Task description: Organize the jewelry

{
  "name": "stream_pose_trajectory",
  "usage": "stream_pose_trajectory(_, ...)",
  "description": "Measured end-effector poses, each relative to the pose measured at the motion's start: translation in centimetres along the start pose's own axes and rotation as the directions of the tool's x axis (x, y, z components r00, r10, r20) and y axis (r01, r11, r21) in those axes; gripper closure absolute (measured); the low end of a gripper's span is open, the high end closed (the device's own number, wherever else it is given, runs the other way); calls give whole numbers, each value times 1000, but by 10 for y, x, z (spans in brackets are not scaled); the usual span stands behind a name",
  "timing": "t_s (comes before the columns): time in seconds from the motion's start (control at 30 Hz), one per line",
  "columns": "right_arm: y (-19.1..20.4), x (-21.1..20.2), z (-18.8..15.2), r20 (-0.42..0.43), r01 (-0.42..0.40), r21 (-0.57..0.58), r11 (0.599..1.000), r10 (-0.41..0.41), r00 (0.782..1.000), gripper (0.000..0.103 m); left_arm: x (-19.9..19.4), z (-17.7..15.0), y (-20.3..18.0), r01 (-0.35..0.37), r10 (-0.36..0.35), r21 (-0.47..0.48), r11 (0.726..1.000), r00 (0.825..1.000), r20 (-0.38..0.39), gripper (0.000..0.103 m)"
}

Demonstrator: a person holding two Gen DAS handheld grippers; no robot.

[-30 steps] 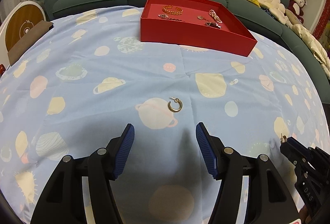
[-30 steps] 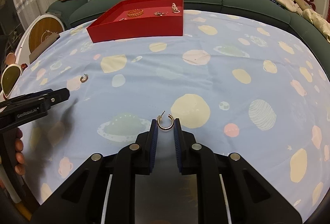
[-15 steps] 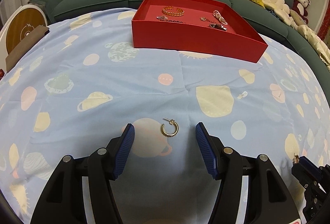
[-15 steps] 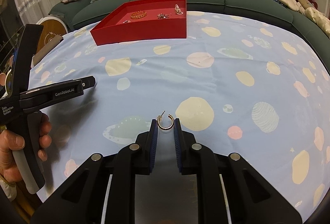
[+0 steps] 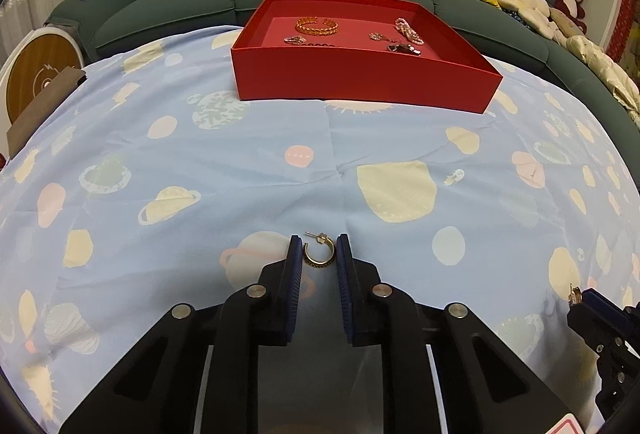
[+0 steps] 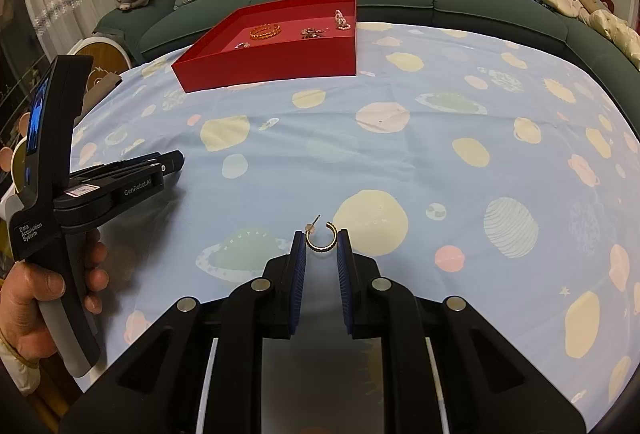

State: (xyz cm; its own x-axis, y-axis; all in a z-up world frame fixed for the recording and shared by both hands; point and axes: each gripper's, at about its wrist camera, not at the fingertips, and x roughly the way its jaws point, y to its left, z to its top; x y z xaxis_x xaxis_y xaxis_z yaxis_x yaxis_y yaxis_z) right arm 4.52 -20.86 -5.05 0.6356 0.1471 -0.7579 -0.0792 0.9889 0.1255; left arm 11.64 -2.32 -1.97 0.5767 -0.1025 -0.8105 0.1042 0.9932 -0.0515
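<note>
A gold hoop [image 5: 319, 255] sits pinched between the left gripper's [image 5: 318, 252] blue pads, low over the cloth [image 5: 240, 170]. Its twin [image 6: 321, 237] (post pointing away) is clamped likewise in the right gripper [image 6: 322, 244]. The red tray [image 5: 360, 82] lies well beyond.

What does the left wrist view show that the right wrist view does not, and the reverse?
Only the left wrist view: the left gripper closed around its gold hoop earring, and the right gripper's tip at the edge. Only the right wrist view: the right gripper holding the second hoop earring, and the person's left hand. Both: the red tray with jewelry, and the planet-print cloth.
</note>
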Motion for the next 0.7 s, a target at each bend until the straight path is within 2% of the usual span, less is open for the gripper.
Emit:
stream_pose_trajectory(0.37, 10, 0, 3, 3, -11, -13, 1000, 11, 1000, 88, -12, -13, -18, 60, -59, 54, 997, 998, -16, 88)
stream_pose_trajectory(0.7, 22, 4, 7, 0, -20, -27, 999, 20, 1000, 88, -30, -20, -8, 114, -114, 43, 993, 993, -10, 88)
